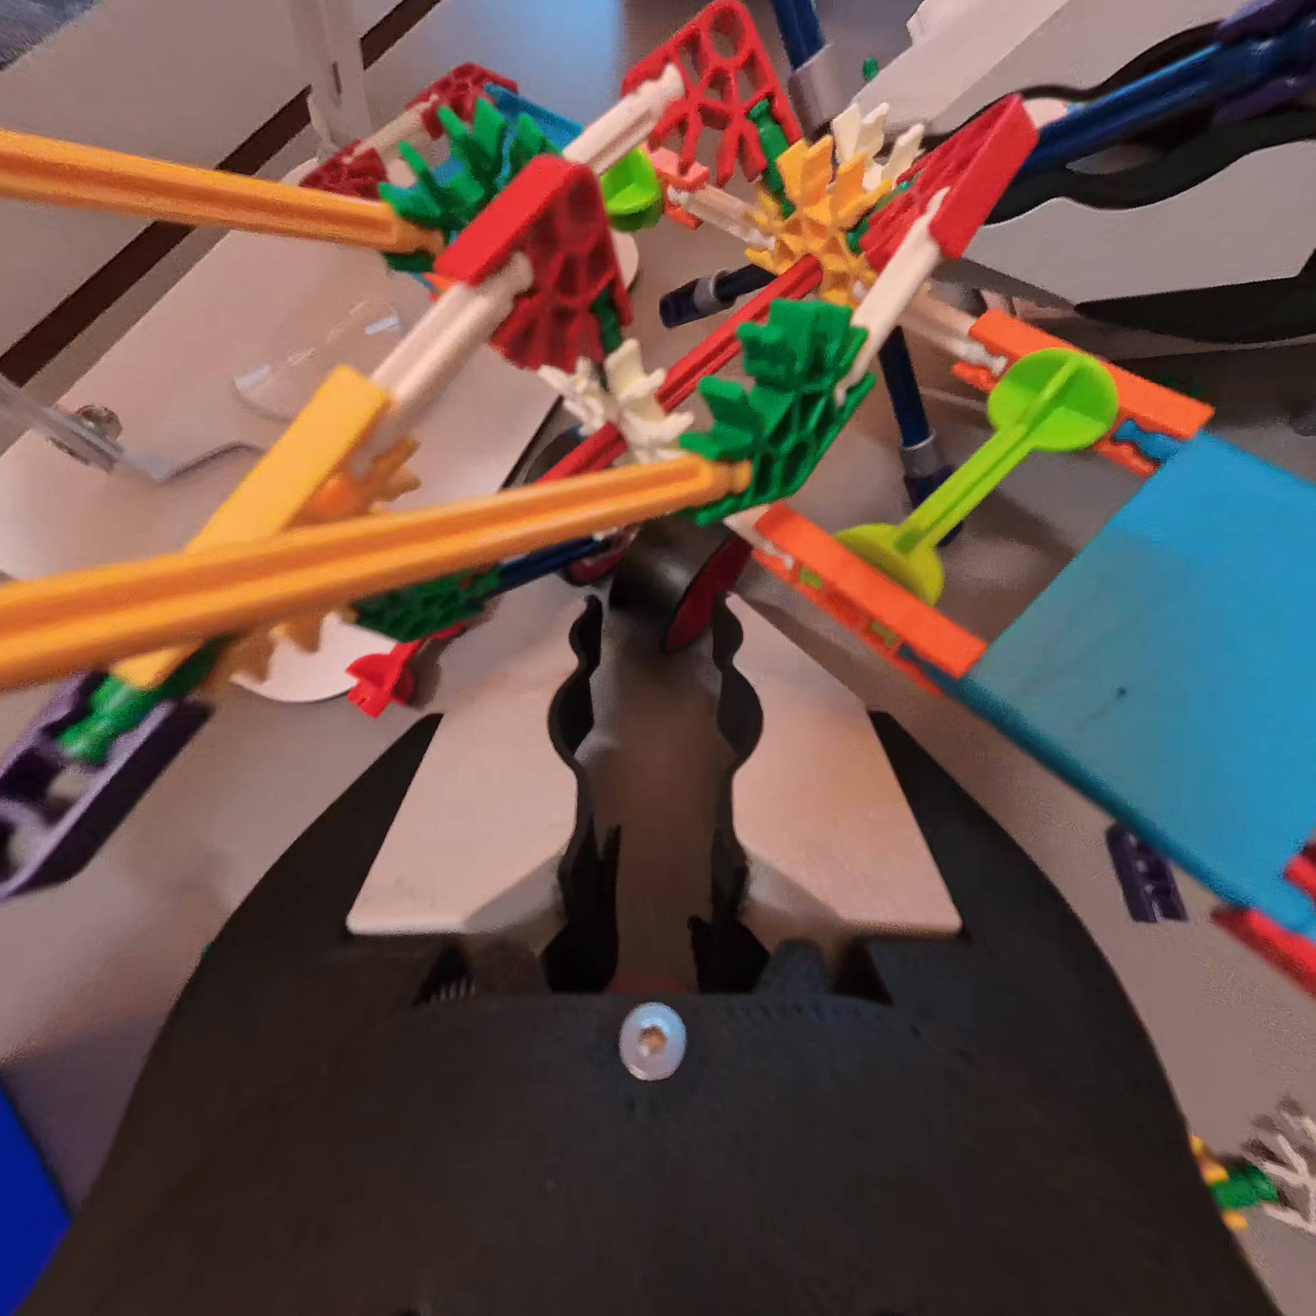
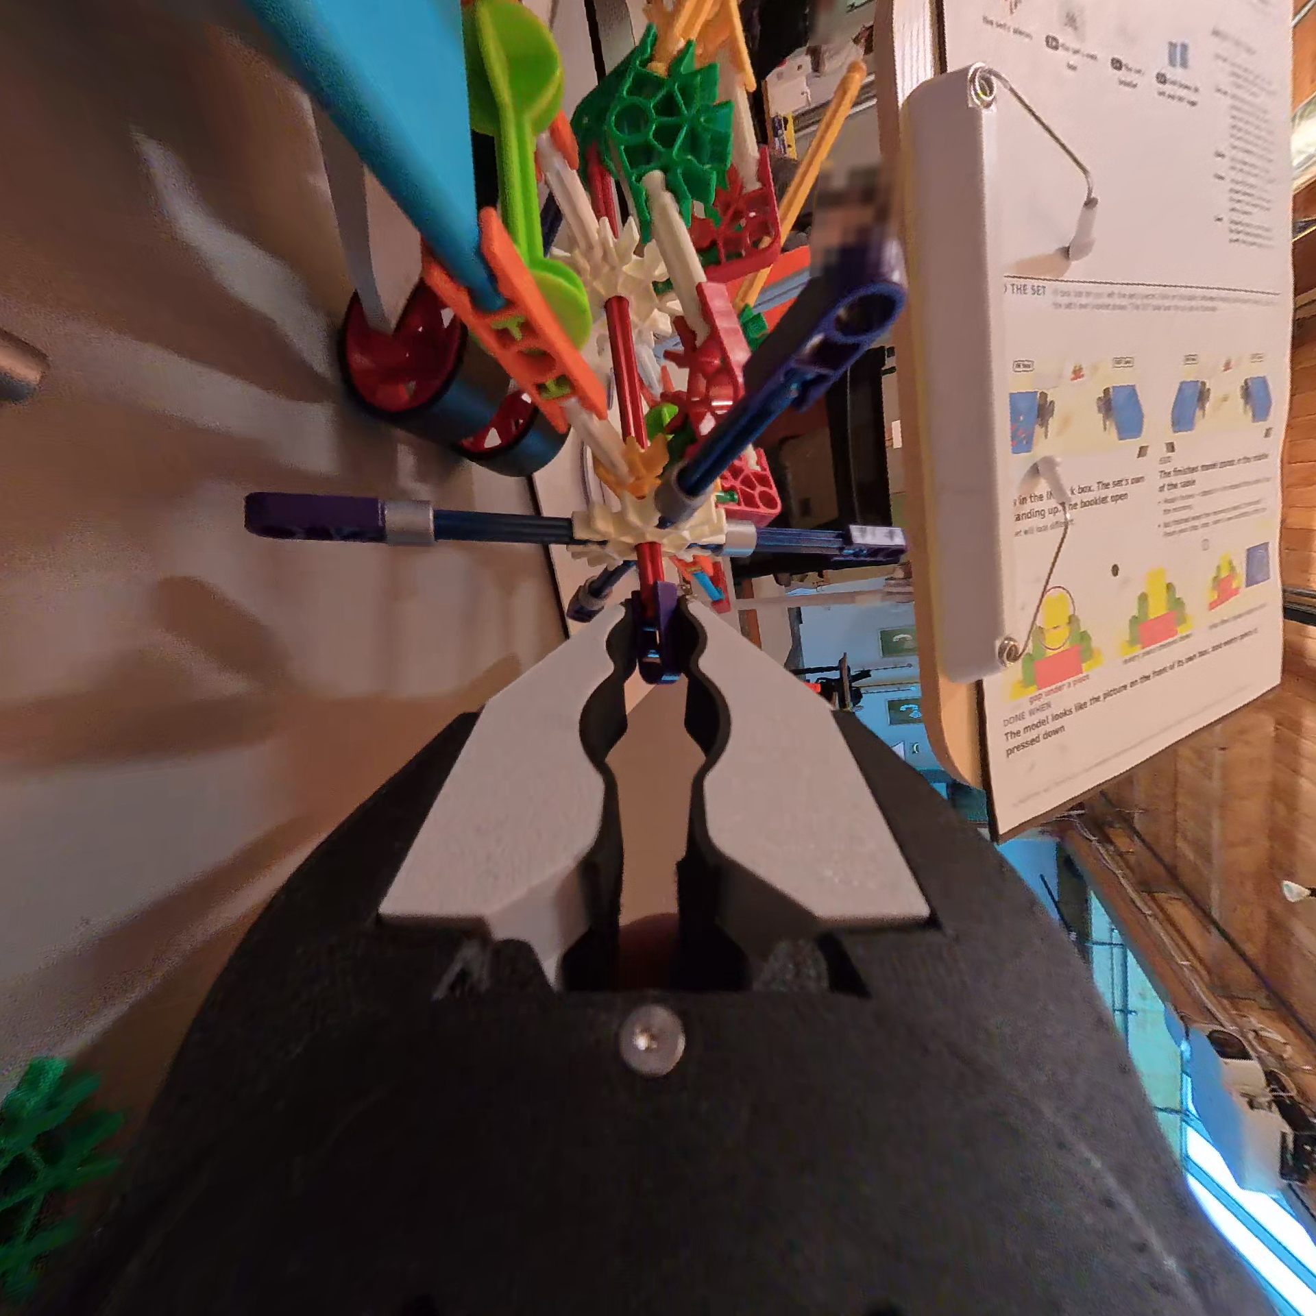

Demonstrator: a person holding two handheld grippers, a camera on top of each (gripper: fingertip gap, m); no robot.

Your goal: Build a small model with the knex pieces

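At far left of the left wrist view, two ribbed orange plastic rods point(image 1: 342, 548) slant across a pale smooth tabletop point(image 1: 235, 819) and plug into toothed green connectors point(image 1: 783, 413) of a multicoloured rod-and-connector toy model point(image 1: 641, 299). At centre, the left gripper point(image 1: 659, 627), matte black with wavy-edged fingers, has its jaws nearly closed around a dark wheel with a red hub point(image 1: 683, 591) at the model's underside. To the right lie a lime-green spool-shaped piece point(image 1: 997, 456) and a flat sky-blue panel point(image 1: 1175, 641) edged by an orange bar.

In the right wrist view the same model point(image 2: 641, 320) fills the upper middle, with a purple-tipped blue rod point(image 2: 399, 523) jutting left from a white snowflake connector. Below it, the right gripper point(image 2: 659, 634), grey-faced with scalloped black pads, is clamped narrowly on a small purple clip point(image 2: 659, 641) at the end of a thin red rod point(image 2: 627, 399). Farther right hangs a printed instruction sheet on a board point(image 2: 1139, 427) behind a grey plastic bar with a bent wire clip.
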